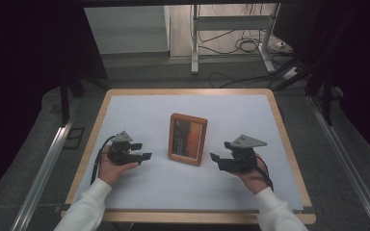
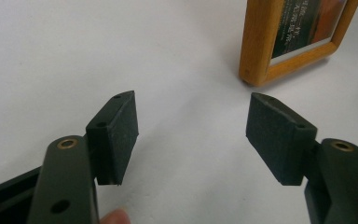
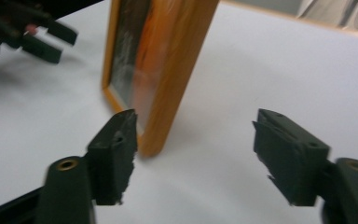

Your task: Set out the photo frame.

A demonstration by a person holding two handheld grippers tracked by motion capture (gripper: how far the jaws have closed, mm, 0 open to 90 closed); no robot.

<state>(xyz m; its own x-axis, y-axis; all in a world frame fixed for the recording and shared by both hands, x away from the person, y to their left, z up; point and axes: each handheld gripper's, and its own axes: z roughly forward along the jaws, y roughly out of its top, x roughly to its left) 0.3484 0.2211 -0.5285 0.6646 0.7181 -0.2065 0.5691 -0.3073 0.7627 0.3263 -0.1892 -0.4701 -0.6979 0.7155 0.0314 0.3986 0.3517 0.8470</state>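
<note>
On white mat (image 1: 149, 192), wooden picture frame (image 1: 188, 138), clear margins

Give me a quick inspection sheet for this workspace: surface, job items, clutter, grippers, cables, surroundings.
Surface: white mat on a wood-edged table.
Job's things: wooden frame mid-mat, between the grippers, apart from both.
Clutter: nothing seen.
Grippers: left gripper and right gripper open, nothing between the jaws, both pointing at the frame.
Cables: one trails from each gripper; more cables lie on the floor behind.
Surroundings: metal stand and dark curtains beyond the table.
</note>
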